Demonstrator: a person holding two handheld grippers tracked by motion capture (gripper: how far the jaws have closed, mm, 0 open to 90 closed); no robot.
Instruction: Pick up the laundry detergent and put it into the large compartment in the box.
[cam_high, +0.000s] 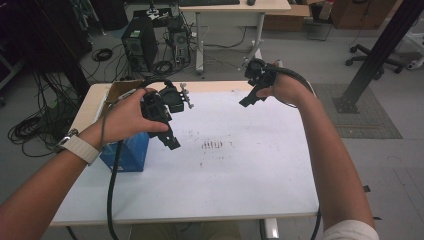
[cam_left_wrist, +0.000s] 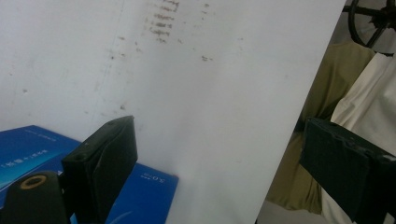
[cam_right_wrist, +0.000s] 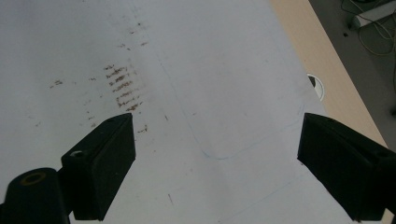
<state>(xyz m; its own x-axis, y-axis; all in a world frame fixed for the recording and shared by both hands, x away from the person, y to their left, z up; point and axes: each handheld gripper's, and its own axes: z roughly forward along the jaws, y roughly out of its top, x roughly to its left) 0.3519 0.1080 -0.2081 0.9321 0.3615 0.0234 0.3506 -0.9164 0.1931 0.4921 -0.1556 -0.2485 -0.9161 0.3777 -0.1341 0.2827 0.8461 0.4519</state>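
Closest to the person, the left gripper (cam_high: 161, 116) hangs above the near-left part of the counter (cam_high: 240, 175), just over and beside a blue box (cam_high: 131, 154) that lies flat near the counter's left edge. Its jaws stand wide apart with nothing between them; in the left gripper view the box sits right beneath the left jaw.

My guess is that this is the approach step, with the blue box as the thing about to be picked up. The next move would call for lowering the left gripper so the jaws straddle the box's edge, then closing on it squarely, since a flat box can slide on the smooth sheet.

Farther across, the right gripper (cam_high: 256, 82) is held high over the far-right part of the counter, jaws also spread and empty, well apart from the box. Brown smudges (cam_high: 213, 145) mark the white sheet between the two grippers.

There is pale printing on the box (cam_left_wrist: 150, 178), but it is too small and skewed to read.
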